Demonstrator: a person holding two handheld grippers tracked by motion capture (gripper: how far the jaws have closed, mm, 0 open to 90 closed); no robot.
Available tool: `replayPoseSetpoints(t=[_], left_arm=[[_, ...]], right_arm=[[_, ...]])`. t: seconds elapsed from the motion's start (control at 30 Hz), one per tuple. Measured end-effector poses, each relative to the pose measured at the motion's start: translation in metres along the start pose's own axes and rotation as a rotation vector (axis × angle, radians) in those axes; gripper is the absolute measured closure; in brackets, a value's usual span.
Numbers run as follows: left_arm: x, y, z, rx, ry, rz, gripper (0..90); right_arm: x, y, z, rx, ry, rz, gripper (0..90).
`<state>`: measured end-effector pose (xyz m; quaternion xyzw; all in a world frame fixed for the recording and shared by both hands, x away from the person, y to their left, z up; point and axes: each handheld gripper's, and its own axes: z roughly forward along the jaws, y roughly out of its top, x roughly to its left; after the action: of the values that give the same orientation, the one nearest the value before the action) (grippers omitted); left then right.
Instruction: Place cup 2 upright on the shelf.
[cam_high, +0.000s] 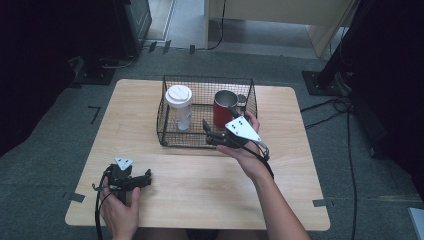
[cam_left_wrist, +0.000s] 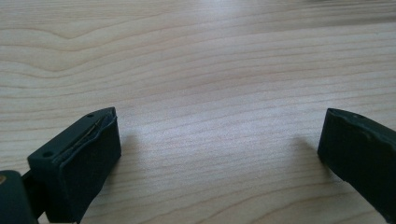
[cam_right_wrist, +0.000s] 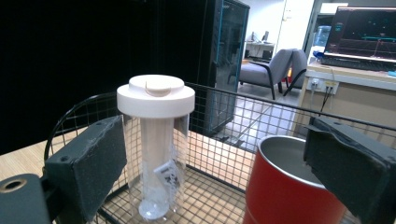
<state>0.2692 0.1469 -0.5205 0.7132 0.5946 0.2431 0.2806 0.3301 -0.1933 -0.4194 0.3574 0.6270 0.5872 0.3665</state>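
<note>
Currently right gripper (cam_high: 206, 131) open wide, empty, apparently above basket (cam_high: 170, 137) rim, facing clear bottle (cam_right_wrist: 156, 154).

The light wood table (cam_high: 197, 185) with rounded corners stands on grey carpet (cam_high: 60, 120); tape marks lie on the carpet off its left and right edges. Black cables (cam_high: 345, 130) run across the floor to the right. Dark equipment stands (cam_high: 320, 80) sit beyond the far corners. A pale wooden cabinet (cam_high: 280, 12) stands beyond the far edge. The right gripper view shows a black rack cabinet (cam_right_wrist: 224, 60), a grey armchair (cam_right_wrist: 275, 67) and a lit monitor (cam_right_wrist: 359, 32) on a desk.
</note>
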Motion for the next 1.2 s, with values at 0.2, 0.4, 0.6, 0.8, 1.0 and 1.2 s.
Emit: replayPoseSetpoints(t=[0.2,0.4,0.6,0.8,1.0,1.2], left_arm=[[0.0,0.0,0.0,-0.001,0.0,-0.001,0.1],[0.0,0.0,0.0,-0.002,0.001,-0.001,0.1],[0.0,0.0,0.0,-0.001,0.0,-0.001,0.1],[0.0,0.0,0.0,0.0,0.0,-0.001,0.1],[0.0,0.0,0.0,-0.002,0.0,0.0,0.1],[0.0,0.0,0.0,-0.001,0.0,0.0,0.1]], right_arm=[[-0.005,-0.005,-0.013,0.002,-0.011,-0.002,6.2],[-0.011,-0.013,-0.032,0.009,-0.026,0.004,6.2],[-0.017,-0.02,-0.044,0.018,-0.041,0.003,6.2],[-0.025,-0.029,-0.06,0.03,-0.064,0.005,6.3],[-0.034,-0.039,-0.073,0.038,-0.088,0.014,6.4],[-0.043,-0.049,-0.086,0.053,-0.116,0.019,6.6]])
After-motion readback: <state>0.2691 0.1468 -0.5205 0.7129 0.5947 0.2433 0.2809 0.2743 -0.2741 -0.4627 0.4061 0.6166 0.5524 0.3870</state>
